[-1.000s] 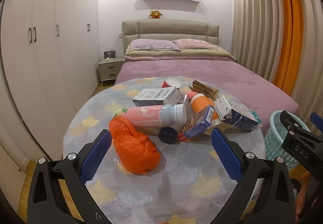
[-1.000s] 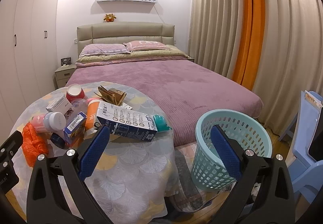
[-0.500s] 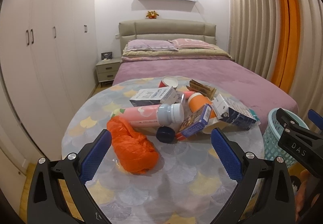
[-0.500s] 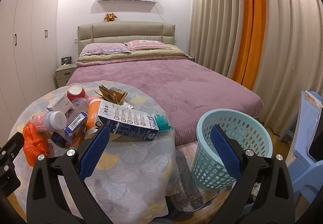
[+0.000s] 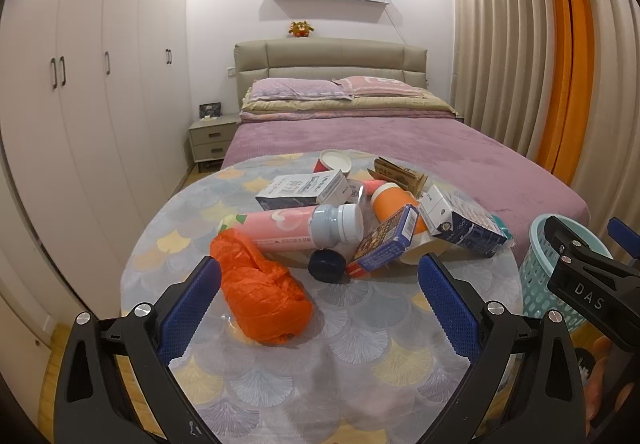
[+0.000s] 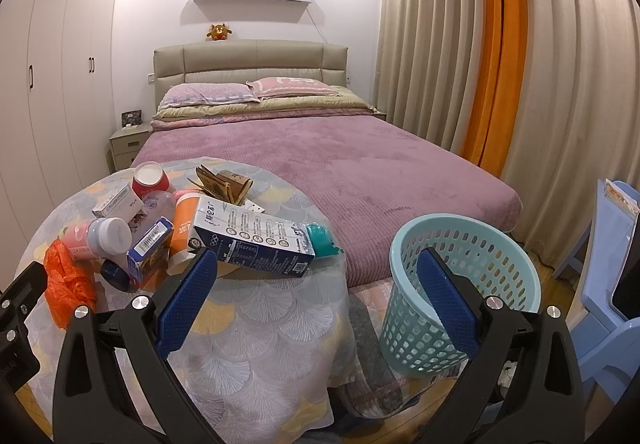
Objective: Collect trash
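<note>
A pile of trash lies on the round table (image 5: 360, 364): a crumpled orange plastic bag (image 5: 260, 296), a pink bottle with a grey cap (image 5: 296, 228), a dark round lid (image 5: 326, 264), a blue snack box (image 5: 384, 240), an orange bottle (image 5: 394, 204), a white and navy milk carton (image 6: 256, 240) and a red cup (image 6: 150, 180). My left gripper (image 5: 320, 296) is open and empty, in front of the orange bag. My right gripper (image 6: 316, 288) is open and empty, between the table edge and the teal basket (image 6: 464, 284) on the floor.
A bed with a purple cover (image 6: 340, 148) stands behind the table. White wardrobes (image 5: 80, 104) line the left wall, with a nightstand (image 5: 210, 140) beside the bed. Curtains (image 6: 500, 64) hang on the right. A blue chair (image 6: 608, 264) stands at far right.
Both grippers have drifted slightly and the view has shifted a little. Nothing on the table has moved and both stay open.
</note>
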The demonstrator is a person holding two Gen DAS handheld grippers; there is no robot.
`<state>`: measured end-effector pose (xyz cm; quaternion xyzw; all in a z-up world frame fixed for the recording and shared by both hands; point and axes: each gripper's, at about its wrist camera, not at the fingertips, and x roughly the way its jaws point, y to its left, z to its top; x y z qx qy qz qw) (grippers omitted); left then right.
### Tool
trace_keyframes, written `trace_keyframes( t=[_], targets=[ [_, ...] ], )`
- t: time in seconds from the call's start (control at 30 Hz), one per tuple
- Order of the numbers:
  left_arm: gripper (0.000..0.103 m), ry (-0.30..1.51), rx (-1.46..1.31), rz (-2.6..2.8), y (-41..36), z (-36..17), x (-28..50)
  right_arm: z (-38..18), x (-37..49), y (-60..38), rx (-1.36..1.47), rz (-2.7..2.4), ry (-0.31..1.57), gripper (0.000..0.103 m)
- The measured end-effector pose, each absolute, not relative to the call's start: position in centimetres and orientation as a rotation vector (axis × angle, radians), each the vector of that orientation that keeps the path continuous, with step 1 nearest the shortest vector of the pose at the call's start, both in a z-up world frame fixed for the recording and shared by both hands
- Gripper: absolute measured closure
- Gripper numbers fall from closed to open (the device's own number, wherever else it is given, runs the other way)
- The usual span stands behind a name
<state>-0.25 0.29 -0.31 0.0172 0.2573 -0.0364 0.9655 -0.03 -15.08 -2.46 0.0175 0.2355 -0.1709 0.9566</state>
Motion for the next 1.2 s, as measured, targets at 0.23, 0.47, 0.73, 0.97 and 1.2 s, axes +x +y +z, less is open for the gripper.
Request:
trace_keyframes(
  t=[0.23,0.47,0.73,0.97,1.2],
  targets=[
    [0.007,0.547,-0.023,-0.069,1.4,-0.6,0.2,-2.7,0.0,-15.0,0.032,-0.351,0.479,0.008],
    [0.007,0.556,-0.059,-0.042,2.9,-0.9,0.6,-2.9,0.5,-14.9,0.032,-0.348,0.492,0.008],
    [0.007,0.568,-0.069,-0.038,4.5,-1.3,1.4,-2.8,0.7,-14.7,0.013,-0.352,0.492,0.008],
    [0.008,0.663,-0.171,-0.026,8.9,-3.0,3.6,-2.6,1.9,-15.1,0.011,-0.289,0.491,0.014],
    [0.011,0.785,-0.268,-0.077,10.7,-5.6,6.6,-2.3,6.1,-14.5,0.055,-0.027,0.576,0.023]
  ],
)
